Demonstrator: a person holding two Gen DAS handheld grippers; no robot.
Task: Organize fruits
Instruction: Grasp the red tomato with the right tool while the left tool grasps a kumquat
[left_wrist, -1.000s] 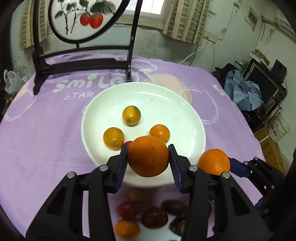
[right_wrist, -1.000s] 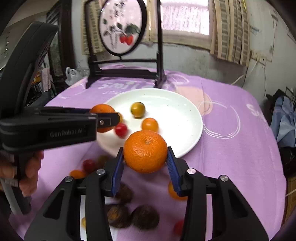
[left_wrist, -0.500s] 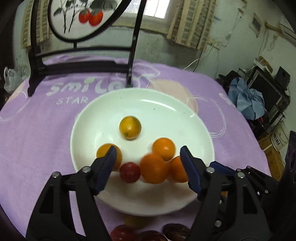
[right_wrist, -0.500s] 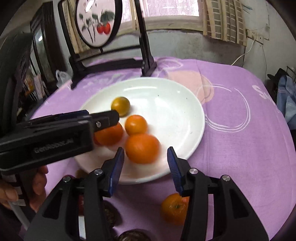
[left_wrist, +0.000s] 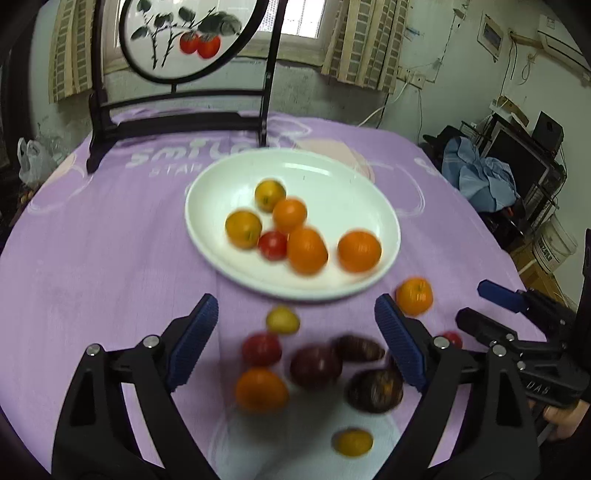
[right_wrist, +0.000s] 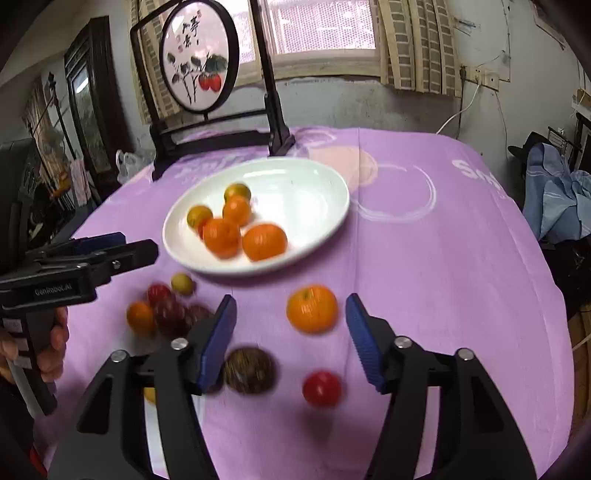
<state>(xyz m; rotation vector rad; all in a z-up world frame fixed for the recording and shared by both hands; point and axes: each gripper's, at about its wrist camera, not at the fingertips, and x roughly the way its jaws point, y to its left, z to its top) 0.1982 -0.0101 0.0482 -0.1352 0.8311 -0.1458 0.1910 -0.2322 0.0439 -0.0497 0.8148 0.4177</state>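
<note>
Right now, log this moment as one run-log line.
left gripper: open, empty, jaws just opened | right gripper: open, empty, jaws just opened | white oval plate: six fruits | purple tablecloth: loose fruits remain

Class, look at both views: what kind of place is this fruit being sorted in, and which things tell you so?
Probably a lived-in room of a home, not a lab: a table under a purple printed cloth, a curtained window behind a painted ornamental screen, and clothes heaped by a monitor.
</note>
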